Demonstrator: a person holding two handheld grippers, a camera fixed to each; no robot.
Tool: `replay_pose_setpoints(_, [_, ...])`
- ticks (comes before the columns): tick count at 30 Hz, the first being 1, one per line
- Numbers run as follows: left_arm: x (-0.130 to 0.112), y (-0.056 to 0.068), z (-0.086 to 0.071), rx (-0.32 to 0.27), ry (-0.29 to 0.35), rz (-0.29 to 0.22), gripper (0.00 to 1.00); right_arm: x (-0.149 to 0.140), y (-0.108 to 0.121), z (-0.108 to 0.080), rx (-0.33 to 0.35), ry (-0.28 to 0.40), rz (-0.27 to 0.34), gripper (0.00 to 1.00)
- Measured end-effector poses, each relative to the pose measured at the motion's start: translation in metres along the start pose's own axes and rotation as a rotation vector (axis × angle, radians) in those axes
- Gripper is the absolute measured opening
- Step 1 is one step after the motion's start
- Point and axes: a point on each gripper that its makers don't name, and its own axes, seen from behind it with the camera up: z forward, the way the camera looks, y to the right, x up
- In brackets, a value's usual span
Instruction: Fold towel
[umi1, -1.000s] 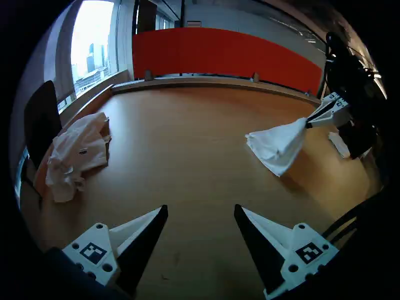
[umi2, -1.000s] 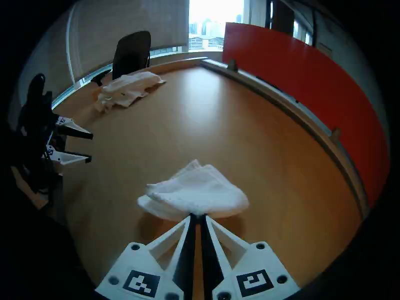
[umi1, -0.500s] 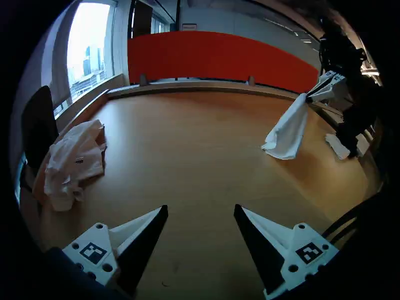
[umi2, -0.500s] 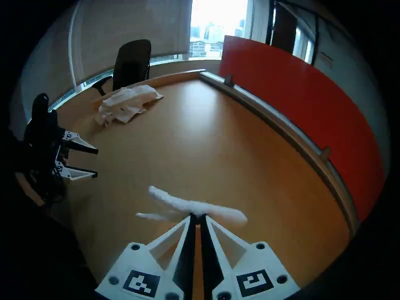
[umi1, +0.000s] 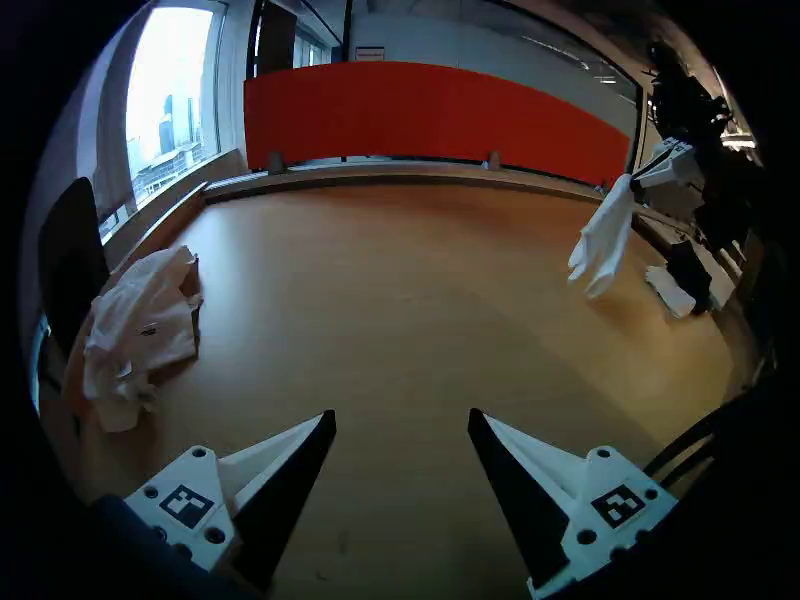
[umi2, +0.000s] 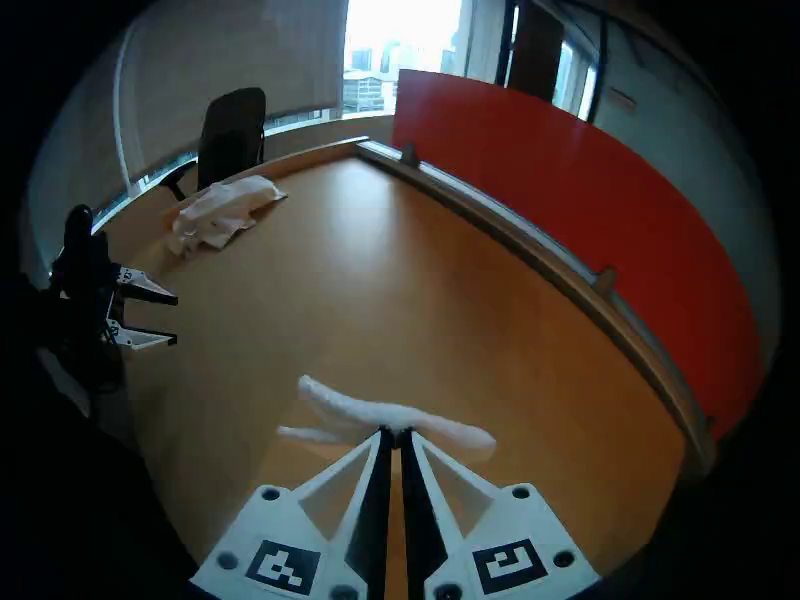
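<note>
A white towel (umi1: 603, 240) hangs in the air above the right side of the wooden table (umi1: 400, 290), pinched by my right gripper (umi1: 640, 182). In the right gripper view the towel (umi2: 390, 415) drapes sideways just past the fingertips, and my right gripper (umi2: 396, 434) is shut on its top edge. My left gripper (umi1: 400, 420) stands open low over the near edge of the table with nothing between its fingers. From the right gripper view the left gripper (umi2: 165, 318) sits at the far left, held by a dark-sleeved hand.
A crumpled heap of white cloth (umi1: 135, 330) lies at the table's left edge, beside a black office chair (umi1: 65, 265). A folded white piece (umi1: 672, 290) rests at the table's right edge. A red partition (umi1: 440, 110) runs along the back. Windows are behind the left side.
My right gripper has lifted the towel off the table and carried it up and to the right; it went from a spread bundle to hanging limp. The left gripper stayed put.
</note>
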Motion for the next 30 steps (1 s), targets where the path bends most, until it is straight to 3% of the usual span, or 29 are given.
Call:
replay_pose_setpoints(14, [0.006,0.001,0.005,0.001,-0.009,0.008,0.99,-0.049,0.091,-0.039,-0.101,-0.065,0.065,0.06])
replay_pose_setpoints(30, [0.015,0.009,0.007,-0.004,-0.015,0.038,0.99,-0.096,0.167,-0.075,-0.181,-0.127,0.113,0.06])
